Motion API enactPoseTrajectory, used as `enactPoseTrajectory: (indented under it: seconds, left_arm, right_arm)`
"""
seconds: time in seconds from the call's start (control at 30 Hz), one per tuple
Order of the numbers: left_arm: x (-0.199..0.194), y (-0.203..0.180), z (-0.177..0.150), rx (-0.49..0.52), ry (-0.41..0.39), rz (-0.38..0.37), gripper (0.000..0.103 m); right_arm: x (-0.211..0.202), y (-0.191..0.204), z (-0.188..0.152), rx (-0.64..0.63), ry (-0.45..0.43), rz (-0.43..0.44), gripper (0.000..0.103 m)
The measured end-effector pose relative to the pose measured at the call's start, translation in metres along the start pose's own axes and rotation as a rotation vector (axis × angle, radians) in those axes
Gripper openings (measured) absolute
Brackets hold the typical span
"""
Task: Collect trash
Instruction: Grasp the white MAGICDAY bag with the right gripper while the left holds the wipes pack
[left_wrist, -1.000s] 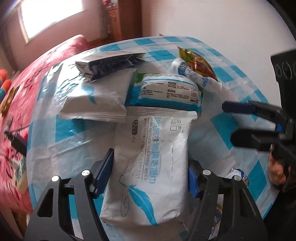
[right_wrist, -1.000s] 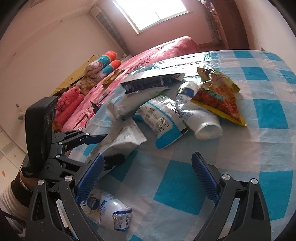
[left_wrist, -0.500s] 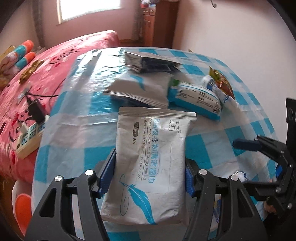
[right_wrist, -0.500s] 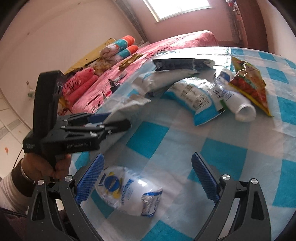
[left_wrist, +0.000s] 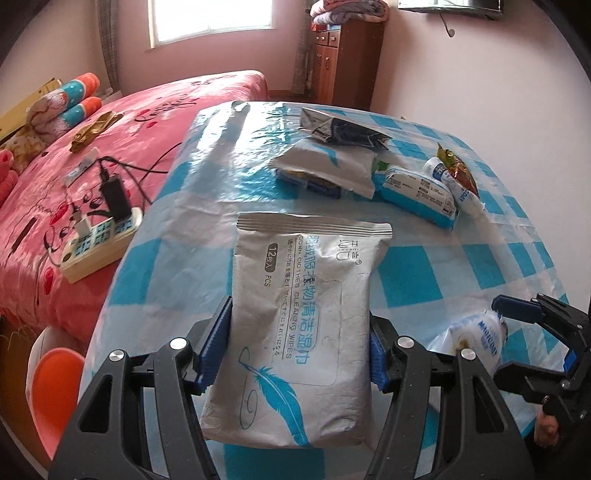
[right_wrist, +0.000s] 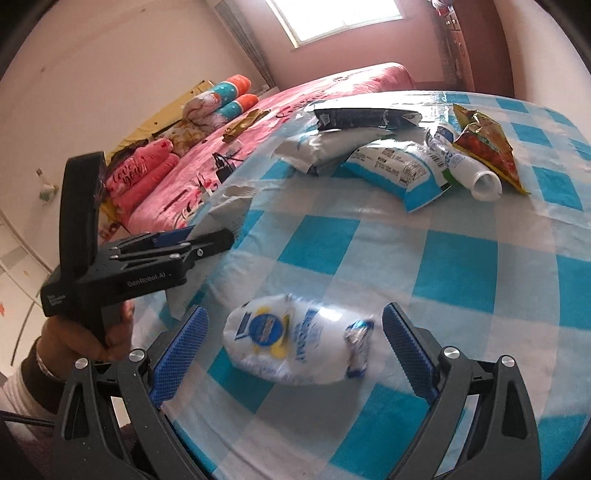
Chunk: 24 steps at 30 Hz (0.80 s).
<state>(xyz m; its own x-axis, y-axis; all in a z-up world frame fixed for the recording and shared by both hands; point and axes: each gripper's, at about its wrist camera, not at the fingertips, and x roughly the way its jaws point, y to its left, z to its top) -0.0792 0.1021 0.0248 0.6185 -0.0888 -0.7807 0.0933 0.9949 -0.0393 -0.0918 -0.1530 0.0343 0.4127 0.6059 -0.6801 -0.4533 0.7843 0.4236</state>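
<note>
- While the left gripper (left_wrist: 299, 360) is clamping the white wipes pack (left_wrist: 301, 325) by its two long edges, it is now carrying the pack back from the pile, which was lying just beyond it a second ago and is now sitting well apart at the far side of the counter (left_wrist: 207, 236).
- Its jaws were closing slightly a moment ago and are now holding steady on the pack, so this piece of trash is looking secured and ready to be taken away.
- The right gripper (right_wrist: 291, 354) is standing wide open, its blue pads apart from the white plastic bag (right_wrist: 295, 345) lying on the counter between them; a second ago that bag was off to the left of its fingers, so I am judging it to be lining up the next pickup.
- The left wrist view is showing the grip on the pack and a power strip (left_wrist: 99, 240) on the pink bed (left_wrist: 55, 177); it is catching only a corner of the bag.
- The right wrist view is showing the whole bag, the snack packet (right_wrist: 487, 147) and white bottle (right_wrist: 461, 162) in the pile, and the person's hand (right_wrist: 81, 339) on the left gripper's handle.
</note>
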Motion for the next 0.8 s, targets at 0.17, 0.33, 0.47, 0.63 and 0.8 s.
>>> enactPoseTrajectory:
  seconds: [0.17, 0.33, 0.47, 0.63, 0.8]
  left_arm:
    - [-0.009, 0.01, -0.012, -0.013, -0.012, 0.006, 0.063]
    - [-0.015, 0.016, -0.022, -0.01, -0.023, 0.008, 0.063]
    - [-0.018, 0.023, -0.029, -0.017, -0.028, 0.004, 0.063]
    - [-0.023, 0.026, -0.036, -0.006, -0.045, 0.004, 0.063]
    - [-0.025, 0.033, -0.041, -0.023, -0.055, -0.02, 0.063]
  right_arm:
    - [0.012, 0.017, -0.01, -0.028, 0.014, -0.083, 0.094]
    - [0.025, 0.031, -0.015, -0.081, 0.028, -0.18, 0.095]
    - [0.034, 0.037, -0.013, -0.105, 0.033, -0.22, 0.095]
    - [0.037, 0.039, -0.009, -0.113, 0.042, -0.246, 0.095]
    - [0.043, 0.046, -0.01, -0.143, 0.058, -0.26, 0.098]
